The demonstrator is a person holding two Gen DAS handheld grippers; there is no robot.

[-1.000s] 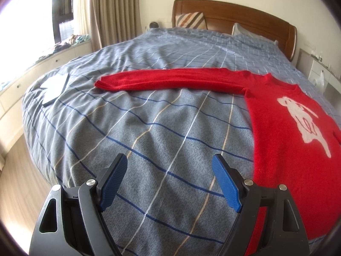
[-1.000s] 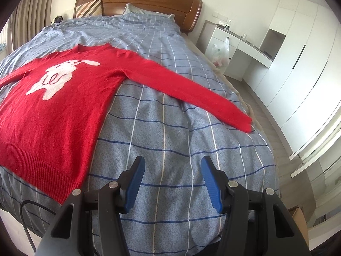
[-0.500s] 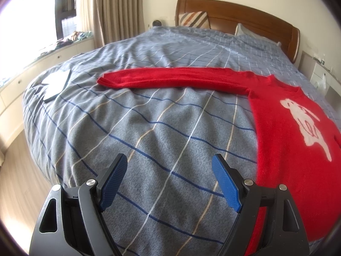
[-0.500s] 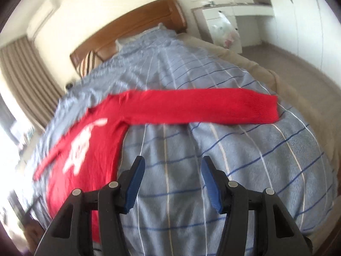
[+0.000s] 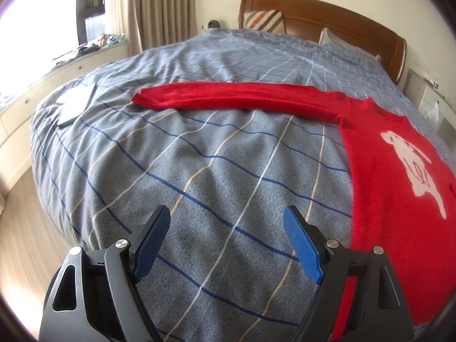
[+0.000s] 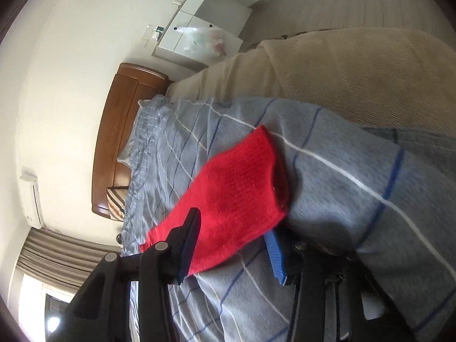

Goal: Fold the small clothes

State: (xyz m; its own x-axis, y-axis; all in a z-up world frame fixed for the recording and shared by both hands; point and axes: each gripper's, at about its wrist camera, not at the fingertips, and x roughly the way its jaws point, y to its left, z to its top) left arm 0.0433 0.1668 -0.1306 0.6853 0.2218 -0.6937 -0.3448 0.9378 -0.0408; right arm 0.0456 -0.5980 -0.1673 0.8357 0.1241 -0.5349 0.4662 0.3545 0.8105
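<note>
- A red sweater lies flat on the bed, which has a grey blanket with blue, white and beige lines.
- In the left wrist view the body of the sweater is at 3 o'clock, with a white animal figure on its front.
- One sleeve lies stretched out straight from the shoulder toward 10 o'clock, and its cuff rests on the blanket.
- The left gripper hangs over bare blanket at 6 o'clock. Its blue pads stand wide apart with nothing between them, and it is well apart from the sleeve.
- The right wrist view is rolled strongly to one side, so the bed looks tilted.
- The right gripper is at the other sleeve's cuff, which lies near the edge of the bed, in the middle of this view.
- Its jaws are closing with the red cuff between them. One finger lies over the knit and the blue pad of the other is just beside the cuff edge; I cannot tell if the pads press the cloth.
- A flat white thing lies on the blanket at 9 o'clock in the left wrist view.
- The wooden headboard is at 12 o'clock, with a striped pillow against it.
</note>
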